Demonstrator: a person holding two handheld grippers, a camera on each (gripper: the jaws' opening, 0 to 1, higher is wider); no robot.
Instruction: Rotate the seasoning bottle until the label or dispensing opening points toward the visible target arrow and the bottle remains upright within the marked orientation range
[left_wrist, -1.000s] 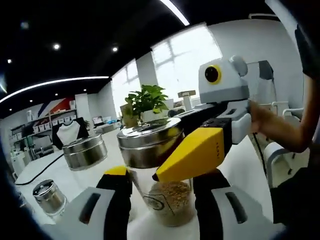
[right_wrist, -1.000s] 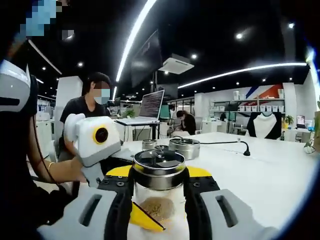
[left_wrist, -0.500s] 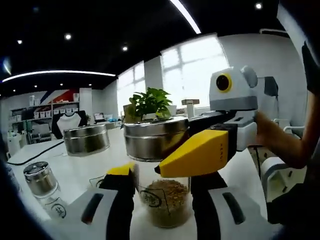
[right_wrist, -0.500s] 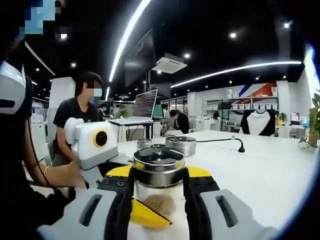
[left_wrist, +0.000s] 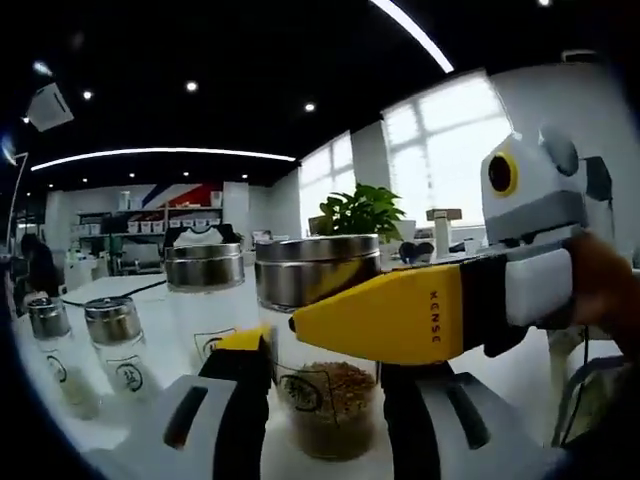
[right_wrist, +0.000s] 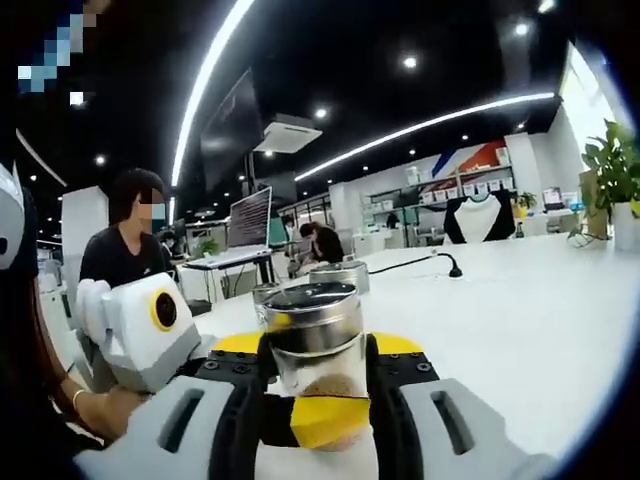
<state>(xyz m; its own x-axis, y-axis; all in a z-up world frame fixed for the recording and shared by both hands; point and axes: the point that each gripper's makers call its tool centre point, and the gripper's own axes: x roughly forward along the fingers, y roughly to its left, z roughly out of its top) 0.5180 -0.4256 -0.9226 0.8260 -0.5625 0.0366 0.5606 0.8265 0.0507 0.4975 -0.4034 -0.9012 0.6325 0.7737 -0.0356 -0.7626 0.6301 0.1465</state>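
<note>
the seasoning bottle (left_wrist: 322, 330) stands upright on the white desk (right_wrist: 520, 330). it is a clear glass jar with a shiny metal cap, and we see brown grains in its lower part. a dark printed mark is on the glass, facing the left gripper view. in the right gripper view the same bottle (right_wrist: 318, 345) sits between the two jaws of the right claw (right_wrist: 316, 385). the jaws press against the glass on both sides, so this claw is pinching the bottle just under the cap.

in the left gripper view the left claw (left_wrist: 322, 375) has its jaws on either side of the bottle, very near the glass. we cannot tell if they really touch it. the yellow jaw of the right claw (left_wrist: 385, 315) crosses in front of the bottle from the right, and a hand (left_wrist: 600, 295) holds that tool at the edge.

to the left of the bottle we see three more jars with metal caps: one large jar (left_wrist: 205, 295) just beside it, and two small shakers (left_wrist: 118, 345) further left (their labels are too small to read). behind stand a green plant (left_wrist: 362, 212) and bright windows (left_wrist: 445, 140). in the right gripper view a seated person (right_wrist: 125, 250) and a laptop (right_wrist: 248, 222) are well apart from the bottle, and a black cable (right_wrist: 415, 262) lies across the desk.
</note>
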